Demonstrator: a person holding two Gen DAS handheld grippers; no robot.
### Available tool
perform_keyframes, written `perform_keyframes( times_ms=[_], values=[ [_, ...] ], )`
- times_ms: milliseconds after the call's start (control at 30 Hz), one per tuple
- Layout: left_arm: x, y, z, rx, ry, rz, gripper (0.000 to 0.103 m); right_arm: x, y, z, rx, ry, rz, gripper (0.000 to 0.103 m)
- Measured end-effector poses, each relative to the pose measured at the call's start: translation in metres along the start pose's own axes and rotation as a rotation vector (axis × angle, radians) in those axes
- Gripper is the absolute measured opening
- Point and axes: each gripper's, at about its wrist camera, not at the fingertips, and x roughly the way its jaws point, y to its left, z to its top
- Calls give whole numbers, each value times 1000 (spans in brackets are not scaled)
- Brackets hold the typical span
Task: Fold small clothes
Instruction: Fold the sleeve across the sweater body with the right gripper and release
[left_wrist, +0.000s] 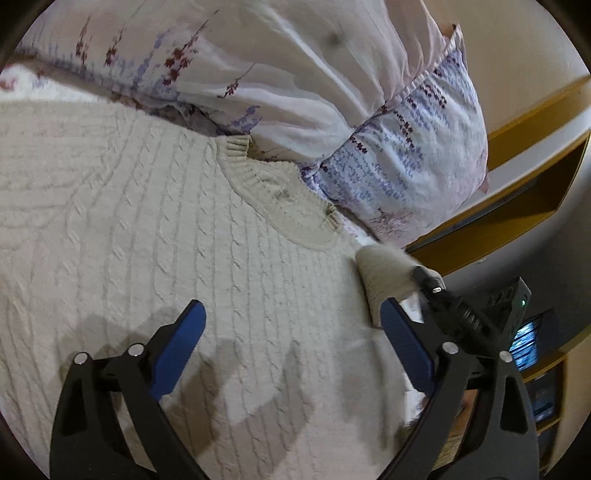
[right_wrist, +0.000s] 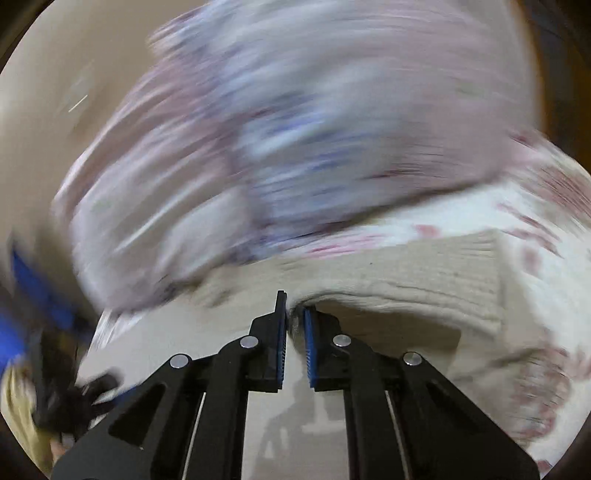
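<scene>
we hold our left gripper (left_wrist: 291, 328) spread wide above the cream cable-knit sweater (left_wrist: 147, 229) lying by the floral pillow (left_wrist: 332, 85), our right gripper (right_wrist: 294, 319) pinching its edge.

No readable text anywhere. The cream sweater (left_wrist: 155, 229) has a small dark mark inside its collar, too tiny to make out, and the glowing screen (left_wrist: 526, 345) at the right edge shows only blurred bluish lines.
</scene>
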Motion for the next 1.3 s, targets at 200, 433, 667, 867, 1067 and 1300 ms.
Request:
perform_keyframes(
  times_ms=[200,433,667,867,1067,1300],
  values=[
    [10,5,-2,-53,44,-6,85,57,50,-47,-176,287,110,21],
    [26,6,-2,-100,67,3,68,23,11,-48,-15,254,131,52],
    [50,18,9,-178,57,25,8,-10,-58,-55,255,188,101,52],
    [29,9,21,-91,-17,37,7,-33,-107,-54,449,59,21,52],
    [-6,22,22,-29,-87,197,7,-43,-144,-55,574,-22,-73,46],
    [3,34,13,-27,-43,286,10,-39,-152,-64,562,-39,-193,8]
  ],
)
